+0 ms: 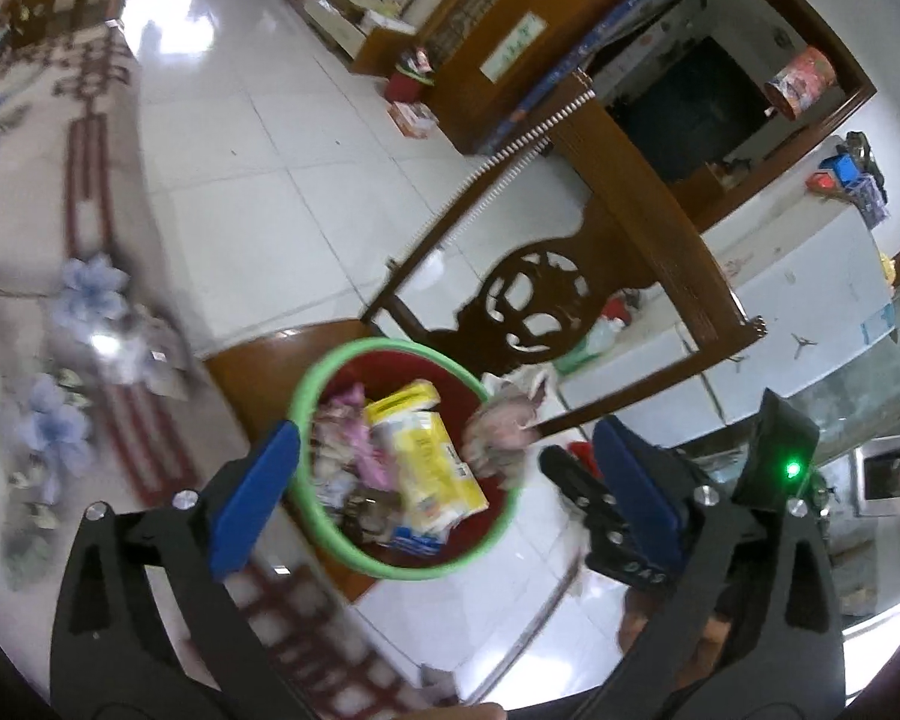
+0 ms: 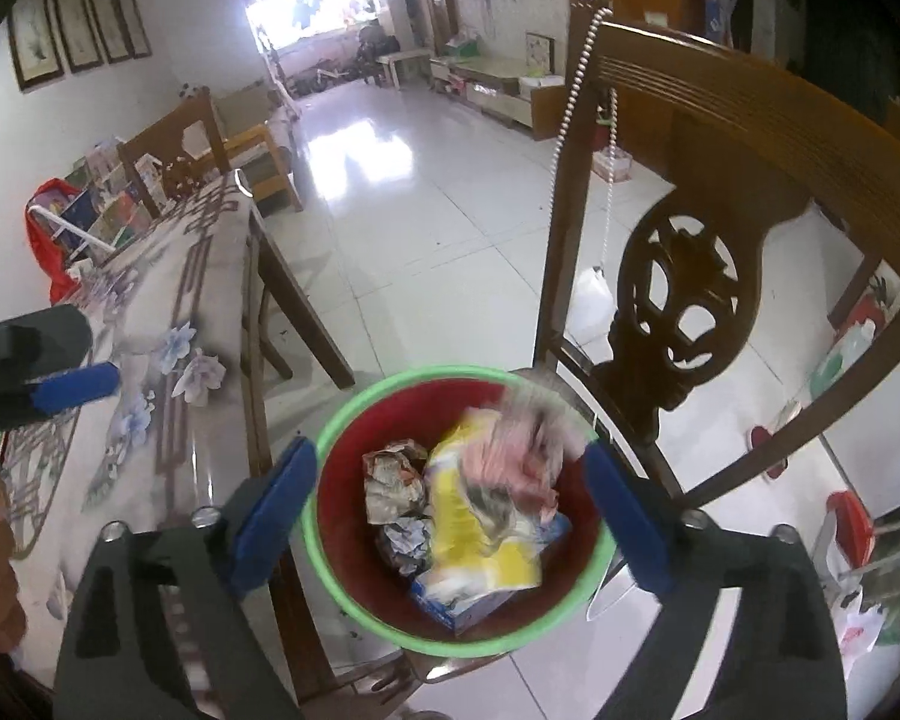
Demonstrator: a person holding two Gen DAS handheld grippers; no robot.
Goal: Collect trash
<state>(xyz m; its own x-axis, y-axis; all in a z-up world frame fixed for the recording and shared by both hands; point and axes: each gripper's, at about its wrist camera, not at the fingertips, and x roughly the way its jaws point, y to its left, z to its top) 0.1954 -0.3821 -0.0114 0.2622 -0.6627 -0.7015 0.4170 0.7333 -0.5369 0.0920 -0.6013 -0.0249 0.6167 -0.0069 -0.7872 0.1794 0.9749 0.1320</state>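
Observation:
A red bin with a green rim (image 1: 306, 396) (image 2: 330, 420) stands on a wooden chair seat. It holds crumpled paper (image 2: 393, 477), a yellow package (image 1: 429, 462) (image 2: 474, 516) and a blue box (image 2: 480, 600). A blurred pink crumpled wad (image 1: 501, 429) (image 2: 522, 450) is in the air over the bin, between the open fingers of my right gripper (image 2: 453, 483), touching neither. My left gripper (image 1: 447, 456) is open and empty above the bin. In the left wrist view the right gripper's finger (image 1: 642, 486) shows beside the wad. The left gripper's blue fingertip (image 2: 72, 390) shows at the left in the right wrist view.
The carved wooden chair back (image 1: 540, 306) (image 2: 684, 312) rises behind the bin. A table with a flowered cloth (image 1: 48, 312) (image 2: 138, 324) lies to the left. White tiled floor (image 2: 426, 228) stretches ahead. A white freezer (image 1: 810, 288) stands at the right.

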